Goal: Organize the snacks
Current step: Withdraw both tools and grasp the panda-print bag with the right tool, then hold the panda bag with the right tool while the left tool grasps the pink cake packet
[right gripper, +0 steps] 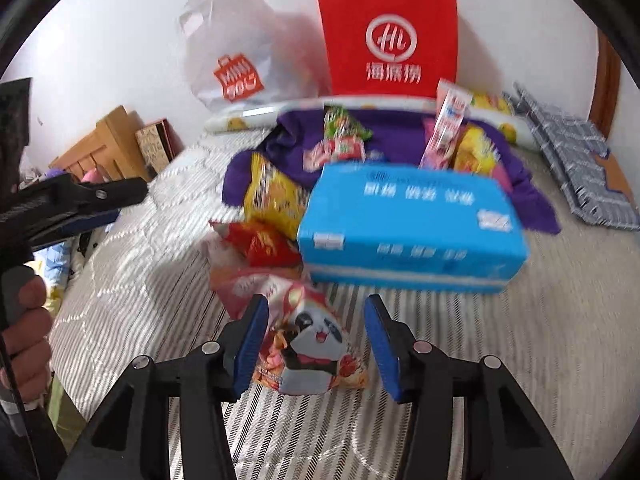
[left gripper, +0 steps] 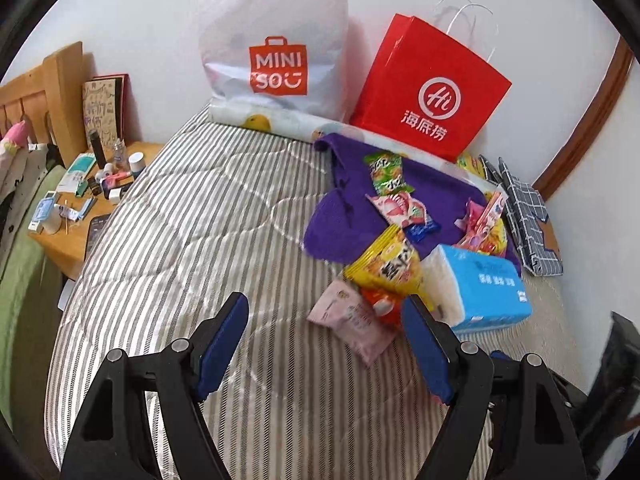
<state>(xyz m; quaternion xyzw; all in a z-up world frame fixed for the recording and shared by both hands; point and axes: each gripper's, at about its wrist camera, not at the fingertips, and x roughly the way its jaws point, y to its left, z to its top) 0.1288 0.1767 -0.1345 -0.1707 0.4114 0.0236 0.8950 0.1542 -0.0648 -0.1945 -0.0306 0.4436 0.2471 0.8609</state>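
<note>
step: picking 1st snack | right gripper (right gripper: 316,344) jaws apart round glossy panda-print snack packet (right gripper: 310,340) on striped bed quilt (right gripper: 120,300), left pad touching, not clamped | left gripper (left gripper: 324,344) wide, empty | next: close, lift

Two wrist views angled down over the bed (left gripper: 168,208), both near the snack pile (right gripper: 276,216).

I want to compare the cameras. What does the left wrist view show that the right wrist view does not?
Only the left wrist view: the bedside table with toiletries, and the left gripper open over the striped cover. Only the right wrist view: the panda snack packet between the right gripper fingers, and a hand. Both: the red bag, the blue tissue pack, the purple cloth.
</note>
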